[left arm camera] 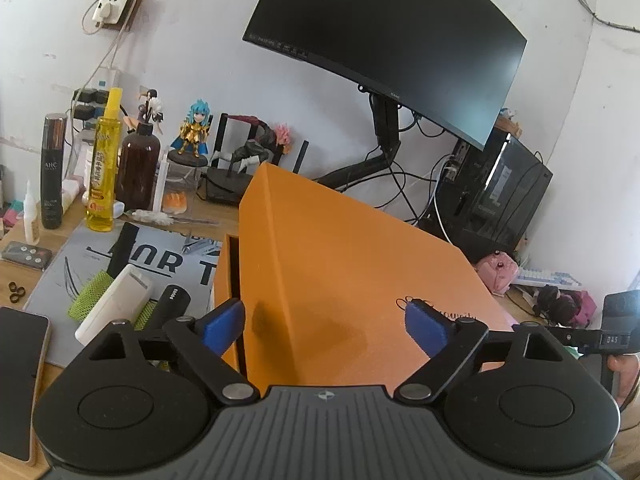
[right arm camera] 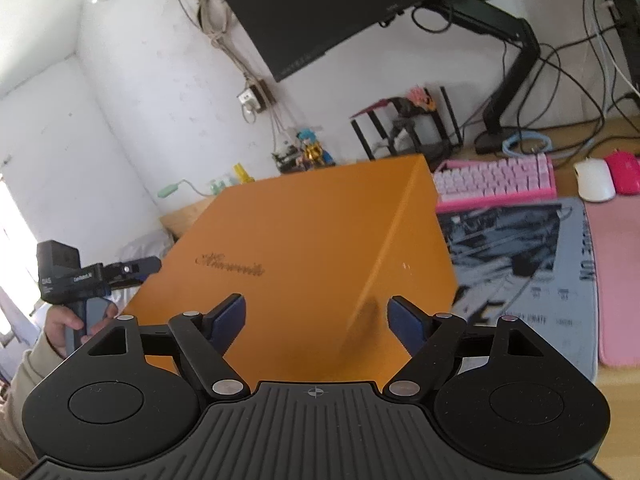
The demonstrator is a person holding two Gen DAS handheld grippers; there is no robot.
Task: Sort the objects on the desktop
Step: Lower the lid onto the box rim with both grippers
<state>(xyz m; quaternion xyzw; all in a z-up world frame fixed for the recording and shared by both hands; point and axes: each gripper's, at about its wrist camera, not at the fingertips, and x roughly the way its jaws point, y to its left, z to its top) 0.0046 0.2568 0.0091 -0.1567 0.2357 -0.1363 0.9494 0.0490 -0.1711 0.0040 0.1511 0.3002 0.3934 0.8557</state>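
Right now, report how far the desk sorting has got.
Barely started, by the look of it. Done: nothing visibly put away. In hand: both claws, left and right, stand open at opposite corners of the orange box; contact is unclear. Left: the remote, phone, yellow bottle and lint brush lie loose on the desk.

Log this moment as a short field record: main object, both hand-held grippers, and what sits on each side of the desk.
main object: orange box, lid on, script logo on top
left hand-held gripper: open, fingers straddling a box corner, no grip evident
right hand-held gripper: open, fingers either side of the opposite box edge
left of box: yellow bottle, brown bottle, white case on grey mat, phone
right of box: pink keyboard, white mouse
behind: monitor, dark
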